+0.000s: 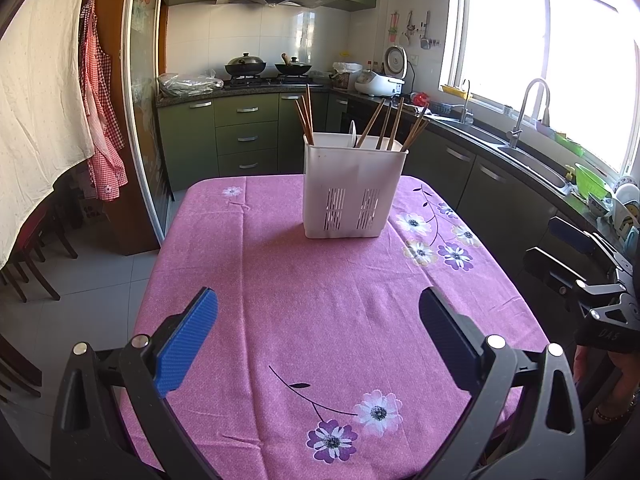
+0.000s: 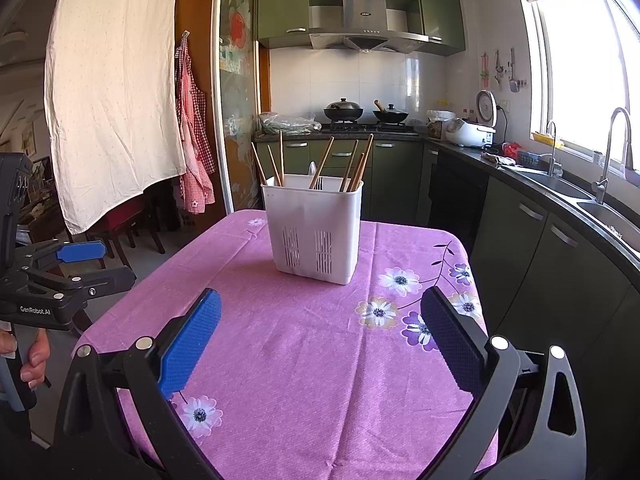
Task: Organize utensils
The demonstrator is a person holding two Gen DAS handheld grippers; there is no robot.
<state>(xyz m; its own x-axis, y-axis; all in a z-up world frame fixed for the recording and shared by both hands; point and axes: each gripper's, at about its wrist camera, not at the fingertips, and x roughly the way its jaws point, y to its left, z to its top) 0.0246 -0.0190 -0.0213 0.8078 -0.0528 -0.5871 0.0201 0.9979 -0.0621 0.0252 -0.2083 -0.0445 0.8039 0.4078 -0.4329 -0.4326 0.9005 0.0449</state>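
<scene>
Both grippers' ribbed blue fingers [image 1: 188, 344] [image 2: 188, 344] spread apart, empty, before a slotted white plastic caddy [image 1: 352, 196] of wooden chopsticks [image 1: 306, 114].

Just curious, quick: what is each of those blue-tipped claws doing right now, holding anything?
Left gripper: open, holding nothing.
Right gripper: open, holding nothing.

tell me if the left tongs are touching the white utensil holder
Apart. The left wrist view shows bare pink tablecloth between the open left tongs and the white utensil holder.
</scene>
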